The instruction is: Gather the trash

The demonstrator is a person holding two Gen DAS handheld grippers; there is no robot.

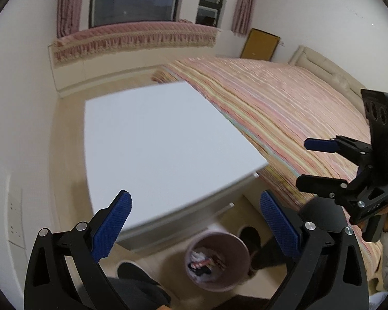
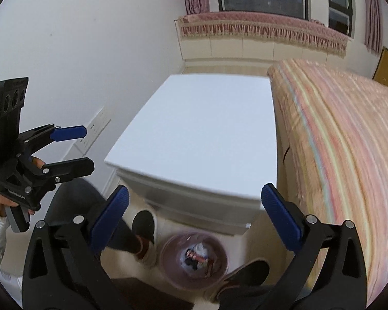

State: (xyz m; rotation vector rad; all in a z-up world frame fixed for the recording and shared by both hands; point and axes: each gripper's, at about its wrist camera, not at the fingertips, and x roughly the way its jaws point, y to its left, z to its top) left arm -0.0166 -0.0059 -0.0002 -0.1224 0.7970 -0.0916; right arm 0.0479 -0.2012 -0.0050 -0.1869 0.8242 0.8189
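Both the left gripper (image 1: 195, 213) and right gripper (image 2: 194, 206) have fingers spread wide, grasping nothing. The bin (image 1: 241, 253) with trash (image 1: 203, 262) sits below the fingers; the bench (image 1: 155, 139) beyond them looks bare, so scan it once before finishing.

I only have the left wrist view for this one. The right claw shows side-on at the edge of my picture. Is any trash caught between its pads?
Observer: No. Its own camera shows the right claw wide open with nothing between the pads. Only the white table and the pink bin lie beyond.
Operator: And the left claw? I see just its two fingers from behind.
Observer: From the right wrist view it shows side-on. A hand with a pale sleeve grips the handle of the left claw, which is open and empty.
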